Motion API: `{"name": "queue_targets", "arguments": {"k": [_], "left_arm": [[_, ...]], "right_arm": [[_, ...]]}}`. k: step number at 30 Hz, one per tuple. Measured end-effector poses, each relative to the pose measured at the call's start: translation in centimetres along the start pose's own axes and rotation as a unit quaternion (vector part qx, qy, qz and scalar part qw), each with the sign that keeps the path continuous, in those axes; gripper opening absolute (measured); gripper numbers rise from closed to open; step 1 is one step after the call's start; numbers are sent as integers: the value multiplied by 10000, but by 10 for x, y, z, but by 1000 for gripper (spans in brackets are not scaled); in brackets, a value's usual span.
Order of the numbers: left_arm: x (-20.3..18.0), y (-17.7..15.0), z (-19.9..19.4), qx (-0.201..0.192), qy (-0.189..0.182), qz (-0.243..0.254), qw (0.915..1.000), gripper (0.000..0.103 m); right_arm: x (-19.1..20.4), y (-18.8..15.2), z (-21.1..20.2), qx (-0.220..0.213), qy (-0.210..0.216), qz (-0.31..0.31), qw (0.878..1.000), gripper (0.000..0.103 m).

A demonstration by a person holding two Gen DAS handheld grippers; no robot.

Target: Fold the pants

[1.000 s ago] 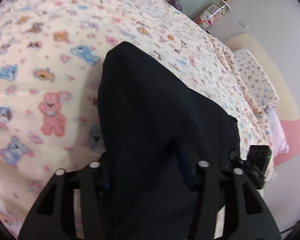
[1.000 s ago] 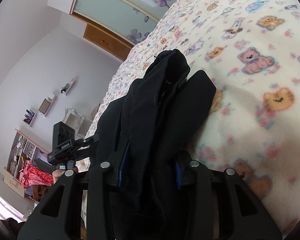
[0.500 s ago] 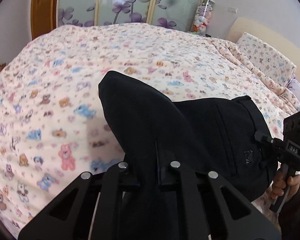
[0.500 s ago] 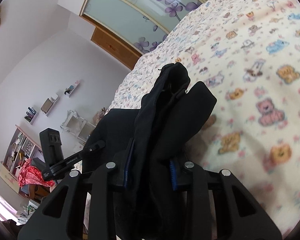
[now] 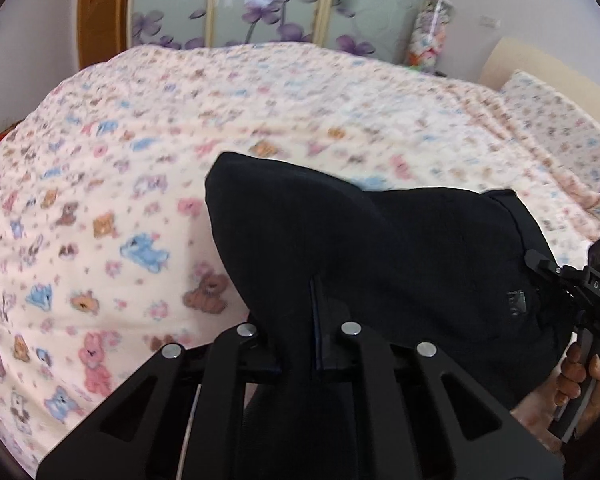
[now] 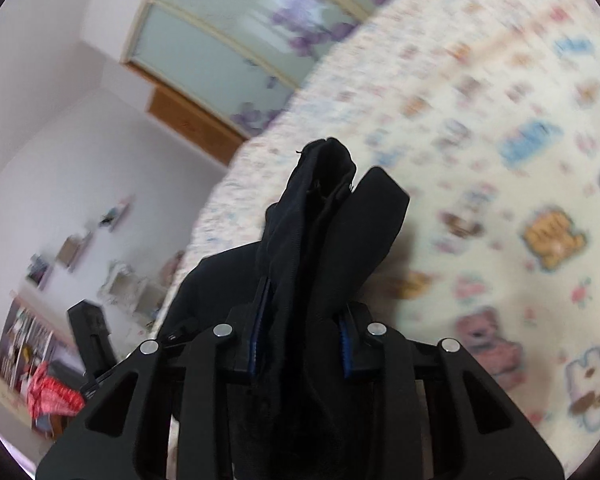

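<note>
Black fabric pants [image 5: 400, 248] hang above a cartoon-animal-print fleece blanket [image 5: 100, 200] on the bed, pinched btwn the left gripper [image 5: 300, 344] at near edge & the right gripper [image 6: 302, 320] at the pants' right end. Behind the bed: floral frosted-glass sliding doors [image 5: 284, 4]. Patterned pillow [image 5: 556, 120] lies far right by the headboard. Wall shelves [image 6: 76, 240] sit left of the bed in right-wrist view.
</note>
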State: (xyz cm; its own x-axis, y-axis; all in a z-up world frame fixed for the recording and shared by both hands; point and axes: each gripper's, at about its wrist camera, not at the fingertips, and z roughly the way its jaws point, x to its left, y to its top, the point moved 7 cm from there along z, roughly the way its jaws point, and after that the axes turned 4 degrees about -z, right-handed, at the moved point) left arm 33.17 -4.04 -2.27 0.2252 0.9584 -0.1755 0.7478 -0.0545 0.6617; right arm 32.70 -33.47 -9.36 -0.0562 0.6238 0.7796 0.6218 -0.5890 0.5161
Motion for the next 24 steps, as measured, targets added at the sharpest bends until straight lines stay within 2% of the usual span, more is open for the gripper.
{"name": "queue_targets", "arguments": {"k": [4, 7, 8, 9, 11, 12, 14, 16, 17, 19, 21, 24], "left_arm": [[6, -3, 7, 12, -18, -36, 10000, 13], [15, -5, 15, 141, 135, -179, 9996, 29], [21, -4, 16, 177, 154, -360, 9991, 39], [26, -4, 14, 171, 188, -505, 9984, 58], [42, -6, 7, 122, 197, -763, 9968, 84], [46, -8, 0, 64, 277, -803, 9964, 85], [67, -8, -19, -233, 724, -849, 9935, 85], [76, -6, -38, -611, 1092, -865, 9884, 87], [76, -6, -47, -787, 1188, -838, 9862, 90], [60, -8, -57, -975, 1162, -545, 9869, 92], [25, -15, -56, -952, 1218, 119, 9879, 95], [-23, -26, -50, -934, 1322, 1033, 9814, 97]], "right_arm": [[-13, -6, 3, -75, -45, 82, 9999, 30], [-13, -7, 4, -22, -218, 103, 9997, 32], [-15, -8, 3, 3, -322, 86, 9994, 38], [-12, -10, 1, 30, -478, 35, 9988, 47], [-9, -11, -9, 8, -871, -236, 9959, 58], [-6, -9, -17, -117, -1053, -397, 9936, 60], [0, -2, -38, -539, -1347, -695, 9870, 60], [16, 2, -55, -954, -1485, -1113, 9780, 60], [31, -1, -57, -1021, -1461, -1451, 9732, 60], [52, -10, -50, -864, -1486, -1962, 9654, 60], [73, -25, -36, -590, -1569, -2517, 9532, 60], [91, -33, -20, -399, -1626, -2857, 9436, 60]]}}
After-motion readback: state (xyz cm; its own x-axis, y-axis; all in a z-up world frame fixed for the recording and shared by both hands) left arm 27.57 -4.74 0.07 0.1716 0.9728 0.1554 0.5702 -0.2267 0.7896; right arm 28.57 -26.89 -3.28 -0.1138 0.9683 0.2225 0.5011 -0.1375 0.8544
